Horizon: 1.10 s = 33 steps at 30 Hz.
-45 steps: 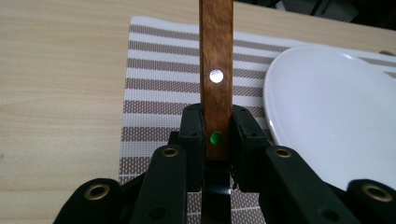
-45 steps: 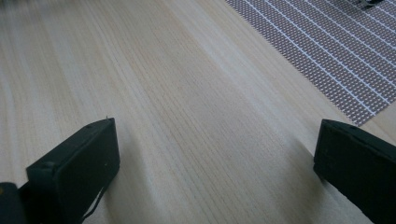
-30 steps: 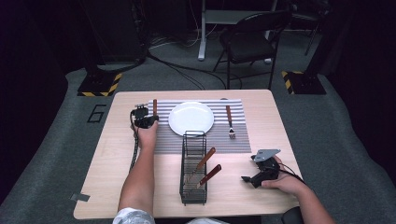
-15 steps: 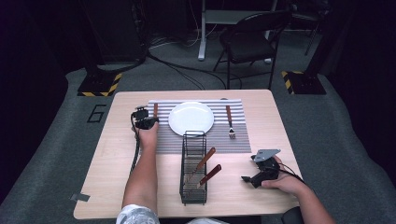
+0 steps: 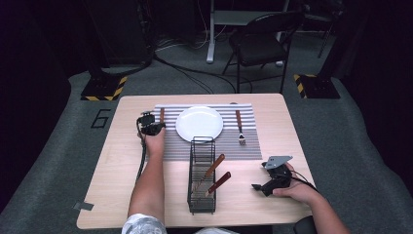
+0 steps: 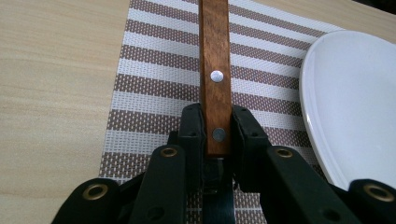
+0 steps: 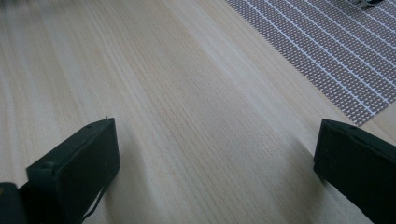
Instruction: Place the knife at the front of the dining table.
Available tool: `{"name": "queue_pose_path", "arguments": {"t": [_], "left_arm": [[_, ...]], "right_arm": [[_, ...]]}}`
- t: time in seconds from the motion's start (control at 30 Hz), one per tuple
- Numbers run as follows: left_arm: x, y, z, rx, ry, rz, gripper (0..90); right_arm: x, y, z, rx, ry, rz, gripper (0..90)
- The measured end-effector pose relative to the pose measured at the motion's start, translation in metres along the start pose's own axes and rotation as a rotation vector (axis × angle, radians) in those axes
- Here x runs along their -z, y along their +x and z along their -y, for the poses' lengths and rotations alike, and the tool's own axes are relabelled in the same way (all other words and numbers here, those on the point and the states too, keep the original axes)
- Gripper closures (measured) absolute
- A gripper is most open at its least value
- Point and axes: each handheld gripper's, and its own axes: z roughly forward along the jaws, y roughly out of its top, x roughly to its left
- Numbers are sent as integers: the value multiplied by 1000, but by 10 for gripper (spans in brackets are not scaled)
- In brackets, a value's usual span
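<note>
My left gripper (image 6: pixel 216 122) clamps the knife (image 6: pixel 215 70), its riveted wooden handle pointing to 12 along the striped woven mat (image 6: pixel 154 84), at 9 of the plate (image 6: pixel 355 107). My right gripper (image 7: pixel 217 154) gapes wide over bare wood.

A: What do we see beyond the table (image 5: pixel 272 105)?

B: We see a black folding chair (image 5: pixel 258 41) on grey carpet (image 5: pixel 58 161), cables (image 5: pixel 185 73) crossing the carpet, and a white "6" (image 5: pixel 101 118) marked beside the table's left edge.
</note>
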Motion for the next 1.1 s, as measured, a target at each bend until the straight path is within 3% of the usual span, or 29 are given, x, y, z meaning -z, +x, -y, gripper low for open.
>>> {"name": "queue_pose_path", "arguments": {"t": [0.17, 0.3, 0.47, 0.73, 1.1], "left_arm": [[0, -1, 0, 3, -3, 1, 737], [-1, -4, 1, -29, -8, -17, 739], [1, 0, 0, 7, 1, 11, 735], [7, 6, -3, -7, 7, -6, 748], [26, 9, -11, -21, -25, 1, 690]], "right_arm": [[0, 0, 0, 1, 1, -1, 0], [0, 0, 0, 1, 0, -1, 0], [0, 0, 0, 1, 0, -1, 0], [0, 0, 0, -1, 0, 1, 0], [0, 0, 0, 7, -2, -1, 0]]}}
